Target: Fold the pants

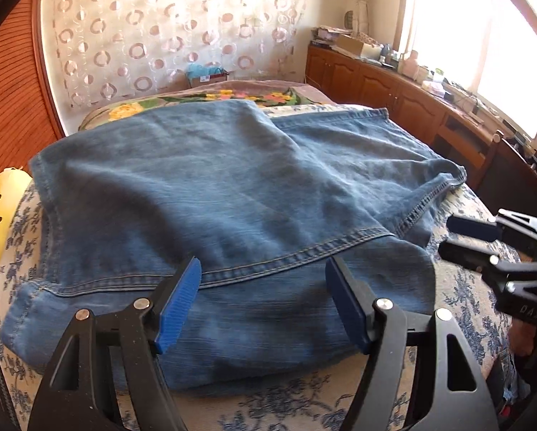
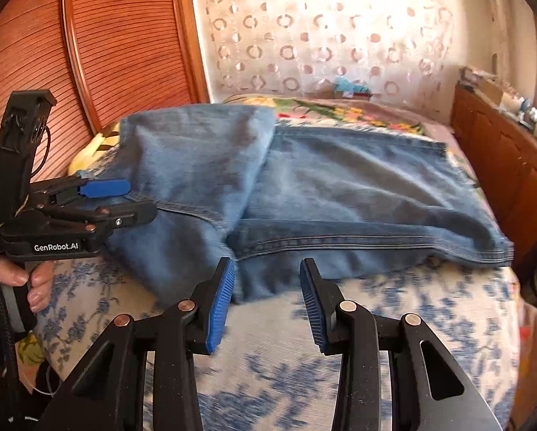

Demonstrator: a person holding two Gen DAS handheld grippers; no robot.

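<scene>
Bright daylight from the window (image 1: 484,46) at right, blown out to white with glare spilling over the sheer curtain (image 1: 175,28). Strong fisheye bending, dark vignette at the corners. Soft shadows in the folds of the jeans (image 1: 204,186). Left wrist view fairly sharp; right wrist view smeared by motion blur, worst on the floral bedspread (image 2: 286,352) near the bottom.

Bedspread (image 2: 286,377) bare — jeans (image 2: 340,194) beyond

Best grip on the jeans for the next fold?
Judging by the lie: take the jeans at the stitched hem edge nearest the open left gripper, coming low from the near side. That edge is a free flap on top of a lower layer.
</scene>
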